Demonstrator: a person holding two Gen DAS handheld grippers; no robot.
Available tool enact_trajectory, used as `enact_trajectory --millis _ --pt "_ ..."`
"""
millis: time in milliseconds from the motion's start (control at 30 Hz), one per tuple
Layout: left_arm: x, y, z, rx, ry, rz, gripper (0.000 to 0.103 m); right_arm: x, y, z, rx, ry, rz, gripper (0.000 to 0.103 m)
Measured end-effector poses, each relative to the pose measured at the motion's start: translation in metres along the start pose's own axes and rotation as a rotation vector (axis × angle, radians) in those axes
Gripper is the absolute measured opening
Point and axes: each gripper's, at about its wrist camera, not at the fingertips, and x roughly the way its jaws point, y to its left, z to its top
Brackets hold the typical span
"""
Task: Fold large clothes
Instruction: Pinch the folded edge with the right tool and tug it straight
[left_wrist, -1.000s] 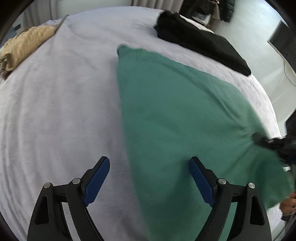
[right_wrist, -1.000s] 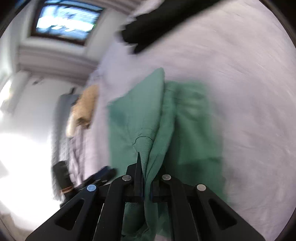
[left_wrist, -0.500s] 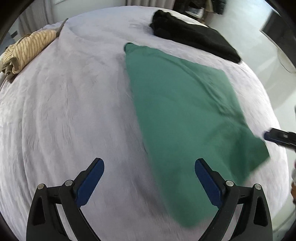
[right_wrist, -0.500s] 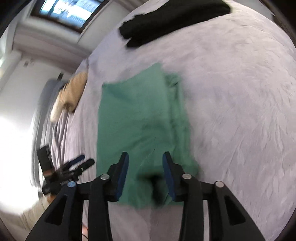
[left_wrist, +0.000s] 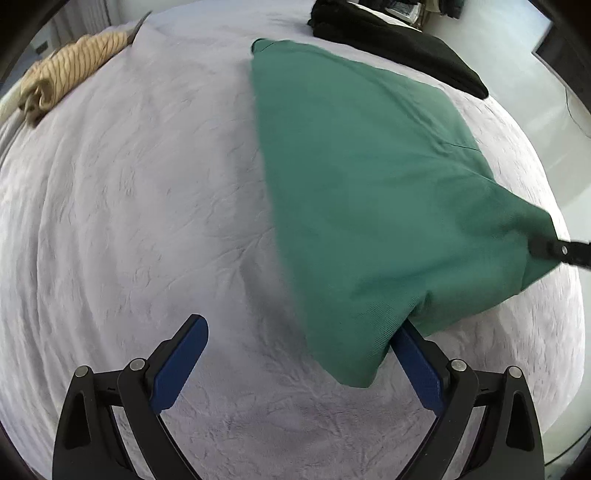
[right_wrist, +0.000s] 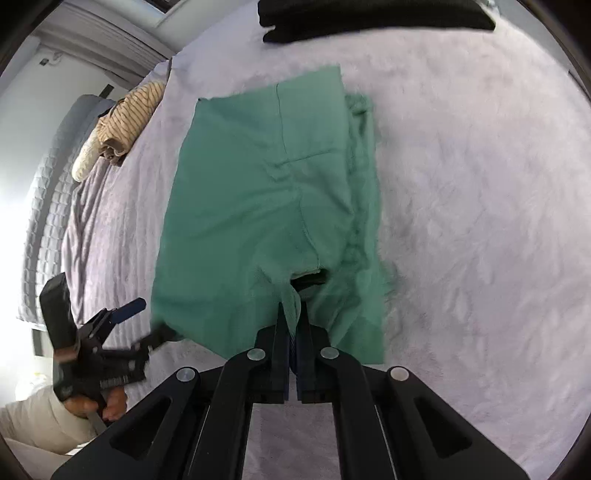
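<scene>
Bare bedspread (left_wrist: 129, 221) lies wide and free ahead-left of the left gripper (left_wrist: 299, 354). The green garment (left_wrist: 369, 184) fills the room ahead-right, a black garment (left_wrist: 399, 48) beyond it, a striped one (left_wrist: 70, 66) far left.

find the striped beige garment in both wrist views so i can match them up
Left wrist: striped beige garment lies at the upper left, near the edge of the bed.
Right wrist: striped beige garment lies at the upper left, left of the green garment.
Shared landmark: the black garment at the top, beyond the green one.
</scene>
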Motion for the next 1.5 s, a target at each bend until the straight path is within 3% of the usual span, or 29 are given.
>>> enact_trajectory --millis 133,233,467,567,700,800,900,1033,1200,1500 --pt "0.010 0.007 -0.012 0.013 0.031 0.010 0.099 0.031 -0.028 -0.019 0.058 0.062 -0.060 0.002" --pt "0.016 0.010 -0.020 -0.003 0.072 0.010 0.099 0.050 -0.047 -0.031 0.130 0.079 -0.029 0.002" --pt "-0.008 0.019 -0.021 -0.028 0.080 0.020 0.099 0.032 -0.040 -0.032 0.162 0.067 -0.020 0.002" --pt "-0.027 0.022 -0.016 -0.048 0.039 0.021 0.099 0.017 -0.035 -0.029 0.178 0.054 -0.030 0.002" --pt "-0.047 0.032 -0.004 -0.116 0.002 -0.008 0.099 -0.001 -0.022 -0.027 0.169 0.027 -0.108 0.005" --pt "-0.044 0.034 0.006 -0.131 0.002 0.013 0.099 -0.018 -0.014 -0.022 0.148 -0.036 -0.154 0.005" --pt "-0.022 0.020 0.012 -0.117 0.046 0.046 0.099 -0.029 -0.004 -0.009 0.119 -0.094 -0.133 0.005" --pt "0.012 0.020 0.007 -0.118 0.098 0.078 0.099 -0.003 0.011 0.006 0.056 -0.054 -0.138 0.005" --pt "0.015 0.021 0.006 -0.126 0.099 0.074 0.099 0.052 -0.015 -0.006 0.093 0.066 -0.165 0.005" --pt "0.010 0.002 0.014 -0.103 0.100 0.130 0.099 0.024 -0.025 -0.020 0.130 0.070 -0.126 0.006"
